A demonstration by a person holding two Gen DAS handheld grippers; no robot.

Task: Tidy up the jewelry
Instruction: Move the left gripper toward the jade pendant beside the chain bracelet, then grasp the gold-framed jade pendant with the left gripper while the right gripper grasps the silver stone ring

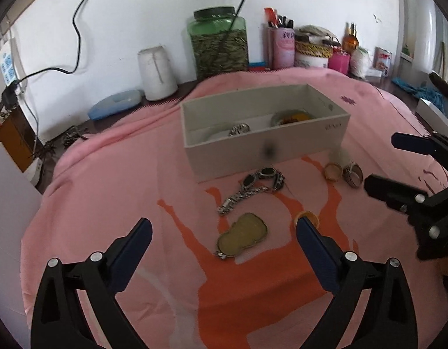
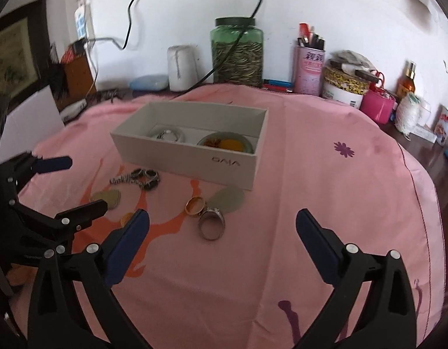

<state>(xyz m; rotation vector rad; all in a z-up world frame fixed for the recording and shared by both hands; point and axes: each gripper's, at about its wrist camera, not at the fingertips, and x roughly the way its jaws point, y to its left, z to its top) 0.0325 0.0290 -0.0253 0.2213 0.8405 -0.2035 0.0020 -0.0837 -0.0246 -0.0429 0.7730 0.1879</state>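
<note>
A white box stands on the pink cloth with several jewelry pieces inside. In front of it lie a silver chain bracelet, a pale green pendant, a gold ring, a silver ring and a jade piece. A small amber piece lies by one finger. My left gripper is open, above the pendant. My right gripper is open, above the rings. Neither holds anything.
Along the wall stand a green jar, a white cup, a pink tin with pens, tubs and bottles. Black cables hang down. A white board lies at the left edge.
</note>
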